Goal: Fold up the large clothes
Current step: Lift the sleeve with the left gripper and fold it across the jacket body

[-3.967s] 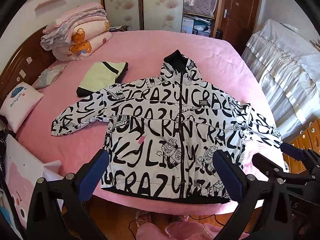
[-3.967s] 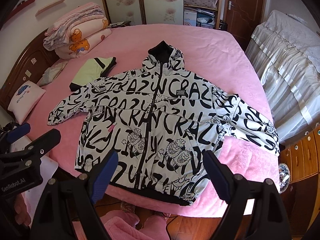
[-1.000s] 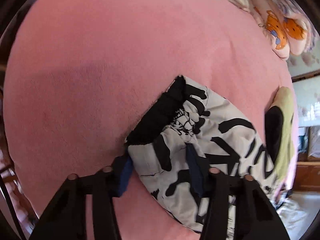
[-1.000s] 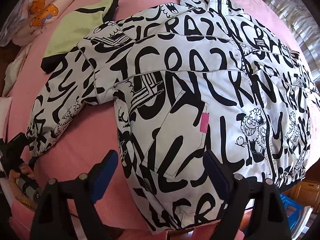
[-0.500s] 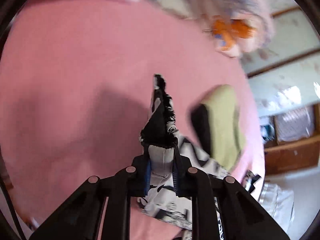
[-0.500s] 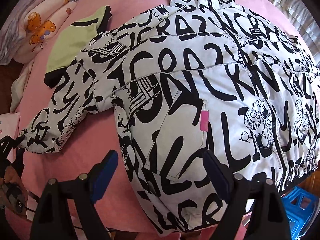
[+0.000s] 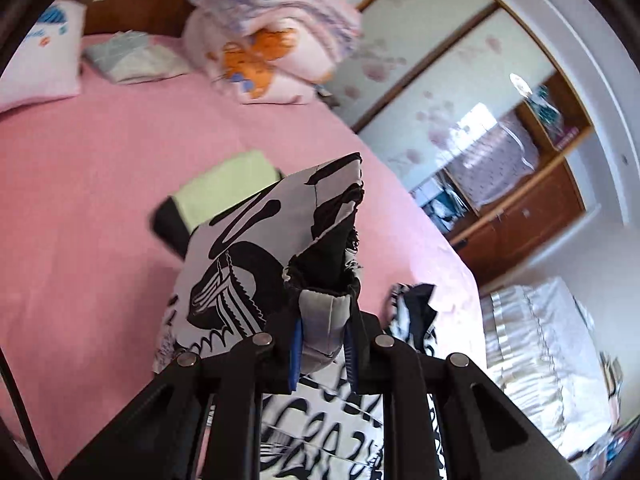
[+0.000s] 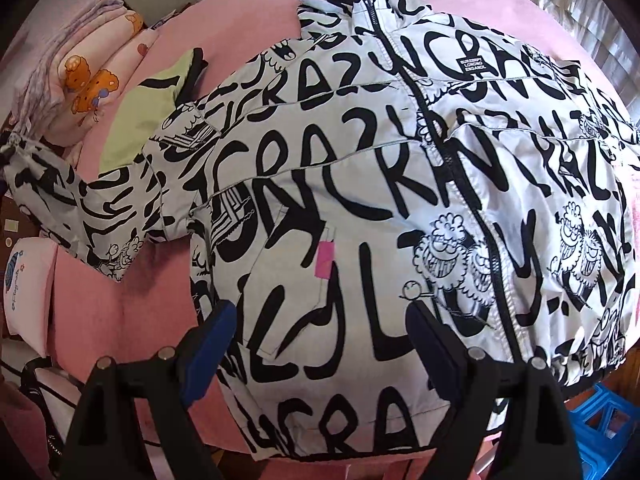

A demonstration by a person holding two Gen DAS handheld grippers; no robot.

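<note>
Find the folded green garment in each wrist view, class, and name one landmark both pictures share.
Left wrist view: folded green garment left of centre on the pink bed, partly behind the lifted sleeve.
Right wrist view: upper left, tucked under the jacket's shoulder.
Shared landmark: the bear-print bedding pile.

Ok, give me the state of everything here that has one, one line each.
Jacket: zipped, front up, flat on the bed.
Sleeve cuff: lifted, pinched.
Left gripper: shut on the cuff.
Right gripper: open, empty, above the jacket's hem.
Green garment: folded.

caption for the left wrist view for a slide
Left gripper shut on the jacket sleeve cuff, lifted above the pink bed.
</note>
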